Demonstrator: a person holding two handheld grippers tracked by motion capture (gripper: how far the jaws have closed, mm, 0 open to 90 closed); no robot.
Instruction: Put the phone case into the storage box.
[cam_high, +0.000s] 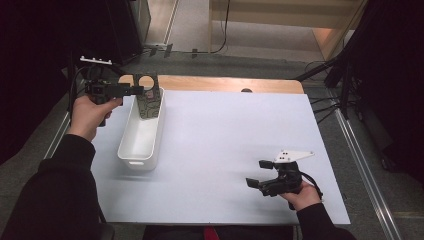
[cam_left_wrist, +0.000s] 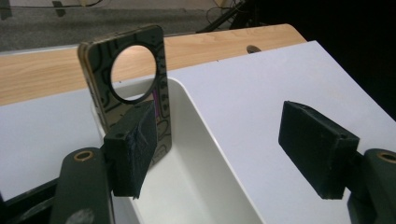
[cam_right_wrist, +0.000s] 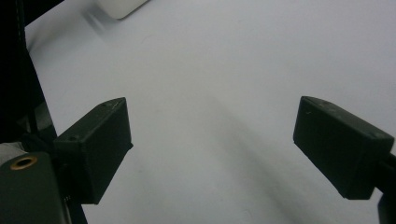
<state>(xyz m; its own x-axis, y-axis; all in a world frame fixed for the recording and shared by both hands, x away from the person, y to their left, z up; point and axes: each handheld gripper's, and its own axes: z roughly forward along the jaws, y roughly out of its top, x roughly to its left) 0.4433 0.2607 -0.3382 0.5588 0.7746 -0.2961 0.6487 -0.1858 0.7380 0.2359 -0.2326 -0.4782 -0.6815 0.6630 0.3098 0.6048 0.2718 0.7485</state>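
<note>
Left hand-held gripper (cam_high: 131, 90) is raised over the far end of the white bin (cam_high: 131, 150), at the far left of the desk (cam_high: 225, 150). Its jaws are spread wide in the left gripper view. The dark plate with a round hole (cam_left_wrist: 133, 84) stands upright at the far end of the bin, its flat face just beside or touching one pad (cam_left_wrist: 133, 144); the other pad (cam_left_wrist: 317, 147) is well apart from it. So the plate is not pinched. Whether it leans on the bin's end wall or on the pad, I cannot tell.

Right hand-held gripper (cam_high: 256, 176) rests near the right near corner of the desk, jaws spread, nothing between them; bare white surface under it in the right gripper view.

Judgement on risks:
- The plate looks precariously upright. If it is propped on the pad, any sideways drift of the left gripper could tip it. It would probably fall flat into the bin, though it might fall over the rim onto the desk.
- If the pad surface clings to the plate's glossy face, pulling away may drag it out of the bin.
- A pad catching the bin rim would shift or tilt the light bin.
- Right gripper is too far off to steady anything.
</note>
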